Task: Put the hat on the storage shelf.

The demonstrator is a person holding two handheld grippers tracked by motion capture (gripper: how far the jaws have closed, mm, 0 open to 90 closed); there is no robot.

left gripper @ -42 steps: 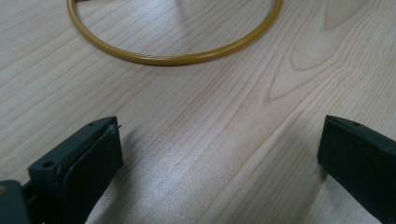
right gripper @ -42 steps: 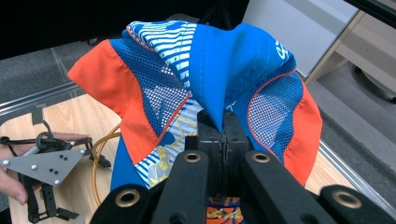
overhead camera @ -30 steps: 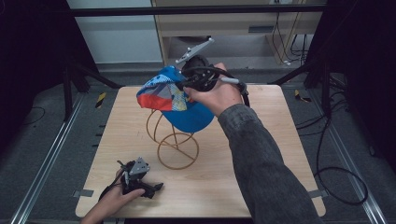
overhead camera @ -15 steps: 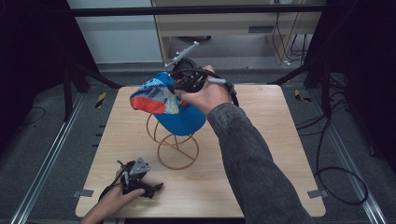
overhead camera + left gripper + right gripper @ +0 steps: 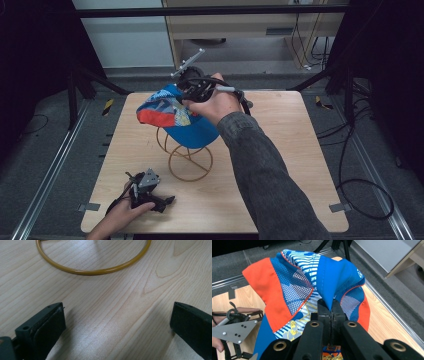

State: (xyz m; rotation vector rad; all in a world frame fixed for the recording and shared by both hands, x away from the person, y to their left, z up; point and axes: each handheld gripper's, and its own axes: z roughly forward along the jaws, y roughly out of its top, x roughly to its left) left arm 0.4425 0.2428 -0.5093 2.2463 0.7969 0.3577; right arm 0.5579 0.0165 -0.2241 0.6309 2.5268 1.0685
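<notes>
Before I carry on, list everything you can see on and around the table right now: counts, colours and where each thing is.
Blue, orange and white mesh cap: one, held over the stand, a fold of fabric pinched in the right gripper's jaws.
Gold wire stand: one, table centre, ring base flat on the wood.
Light wooden table: one, on a grey floor.
Beige cabinet: one, behind the table.
Left gripper: one, black, jaws apart, resting near the table's front left corner.
Right gripper: one, black, shut on the cap.

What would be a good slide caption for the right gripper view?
Right gripper pinches a fold of the blue and orange cap above the wooden table.
</notes>
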